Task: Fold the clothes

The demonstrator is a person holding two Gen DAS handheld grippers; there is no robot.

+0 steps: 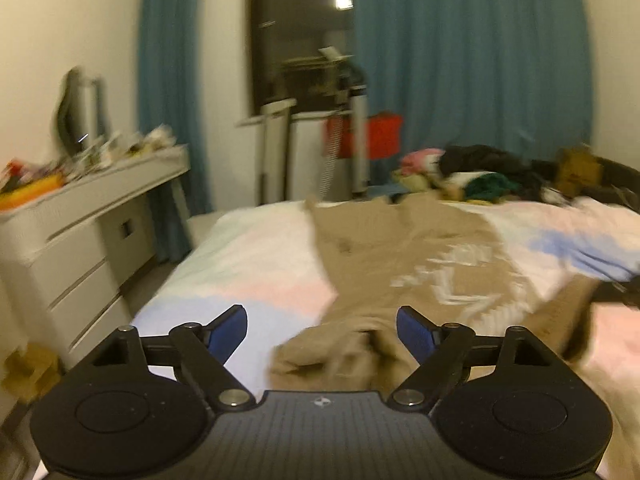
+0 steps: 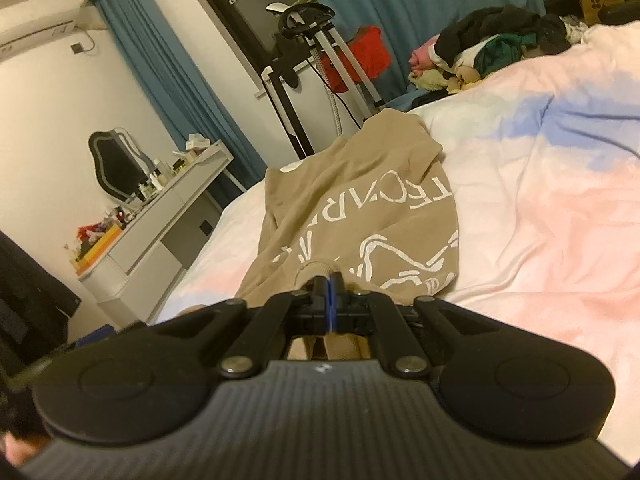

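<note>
A tan shirt [image 2: 352, 200] with white letters lies spread on the bed [image 2: 540, 208]. The right gripper [image 2: 331, 288] is squeezed tight on a fold of the shirt at its near edge. The left gripper [image 1: 322, 330] has its fingers wide apart, just above bunched tan cloth. A pile of clothes [image 2: 492, 48] sits at 1 o'clock, far back on the bed
</note>
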